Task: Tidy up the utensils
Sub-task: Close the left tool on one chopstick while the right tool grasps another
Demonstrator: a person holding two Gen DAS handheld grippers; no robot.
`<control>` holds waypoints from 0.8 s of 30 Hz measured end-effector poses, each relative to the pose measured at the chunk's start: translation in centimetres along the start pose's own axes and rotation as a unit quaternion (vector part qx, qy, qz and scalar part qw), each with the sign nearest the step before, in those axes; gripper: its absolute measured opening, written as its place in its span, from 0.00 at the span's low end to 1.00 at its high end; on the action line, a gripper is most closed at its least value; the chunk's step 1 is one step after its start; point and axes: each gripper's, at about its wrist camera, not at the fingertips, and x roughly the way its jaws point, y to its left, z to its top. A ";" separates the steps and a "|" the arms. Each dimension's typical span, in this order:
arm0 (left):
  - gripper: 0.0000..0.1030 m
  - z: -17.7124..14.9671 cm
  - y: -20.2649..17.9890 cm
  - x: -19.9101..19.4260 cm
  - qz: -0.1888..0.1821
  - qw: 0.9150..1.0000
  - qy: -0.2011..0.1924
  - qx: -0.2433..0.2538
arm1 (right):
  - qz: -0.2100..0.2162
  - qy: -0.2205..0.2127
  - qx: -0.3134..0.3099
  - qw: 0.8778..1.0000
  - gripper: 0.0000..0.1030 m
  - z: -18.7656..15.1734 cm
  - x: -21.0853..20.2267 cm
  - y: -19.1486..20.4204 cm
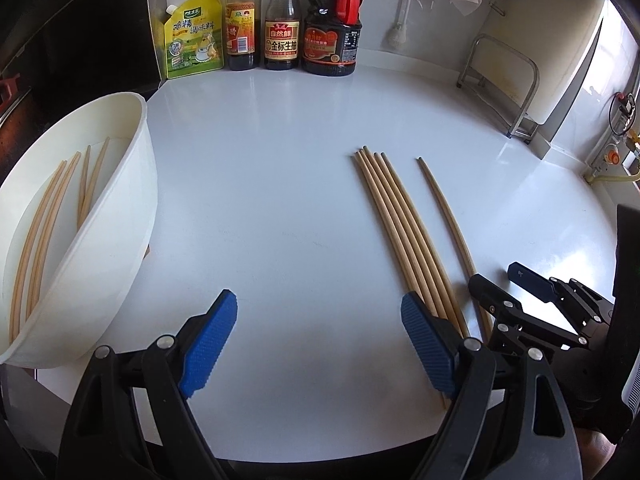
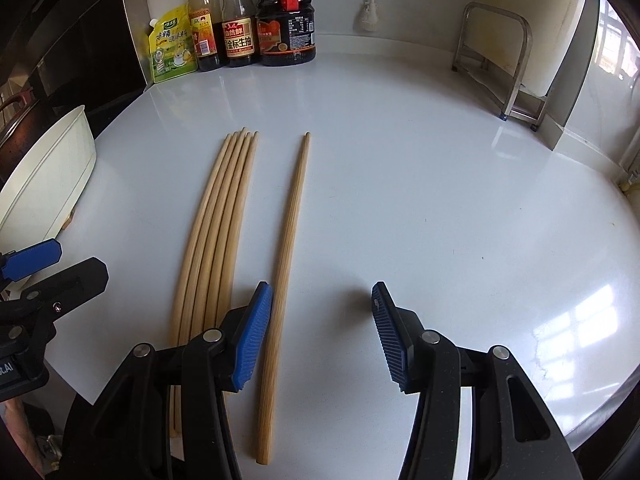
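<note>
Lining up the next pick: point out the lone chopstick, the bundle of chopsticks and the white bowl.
lone chopstick [image 2: 286,264]: right wrist view, middle of its shaft.
bundle of chopsticks [image 2: 218,232]: right wrist view, middle of the group.
white bowl [image 1: 120,216]: left wrist view, outer wall.

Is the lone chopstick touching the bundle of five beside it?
Apart. The right wrist view shows bare white counter between the lone chopstick and the bundle.

Right gripper fingers apart, single chopstick between them, chopstick bundle beside.
</note>
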 end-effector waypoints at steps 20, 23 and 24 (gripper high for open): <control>0.80 -0.2 -3.0 2.5 0.008 1.000 0.018 0.020 | 0.014 -0.019 0.039 0.999 0.49 -0.2 -0.7 -3.2; 0.80 -0.3 -3.2 2.8 0.011 1.000 0.021 0.020 | 0.016 -0.023 0.039 0.999 0.49 -0.1 -0.9 -3.3; 0.80 -0.3 -3.2 3.0 0.013 0.999 0.023 0.019 | 0.014 -0.023 0.038 0.999 0.49 -0.1 -1.0 -3.3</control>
